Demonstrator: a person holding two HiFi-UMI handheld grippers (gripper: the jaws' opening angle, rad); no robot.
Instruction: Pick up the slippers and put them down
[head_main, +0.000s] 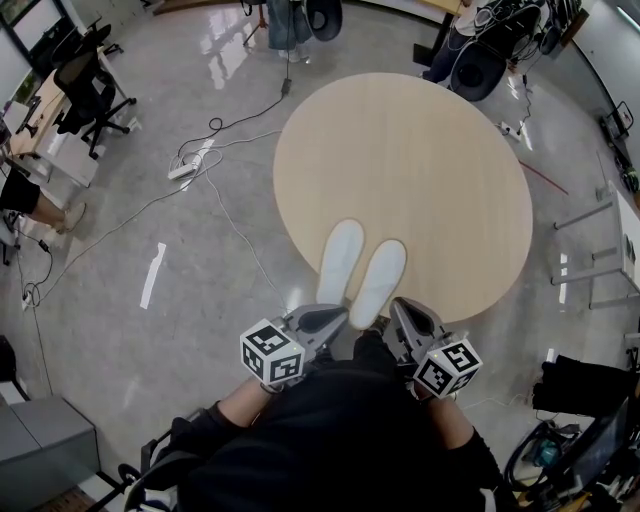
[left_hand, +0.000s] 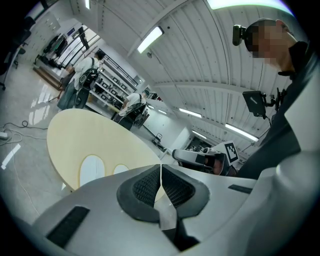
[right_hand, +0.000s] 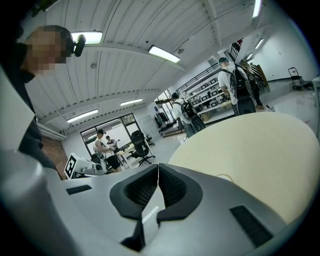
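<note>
Two white slippers lie side by side, soles up, at the near edge of a round wooden table (head_main: 430, 160): the left slipper (head_main: 340, 260) and the right slipper (head_main: 379, 282). My left gripper (head_main: 338, 315) sits just short of the left slipper's heel, shut and empty. My right gripper (head_main: 399, 304) is beside the right slipper's heel, also shut and empty. In the left gripper view the shut jaws (left_hand: 160, 172) point over the table toward both slippers (left_hand: 92, 169). In the right gripper view the shut gripper (right_hand: 158, 172) faces across the tabletop (right_hand: 260, 145).
Cables and a power strip (head_main: 183, 170) trail over the grey floor left of the table. Office chairs (head_main: 88, 88) and desks stand at the far left, a dark chair (head_main: 478, 68) behind the table. Metal frame legs (head_main: 590, 250) and gear lie on the right. People stand far off.
</note>
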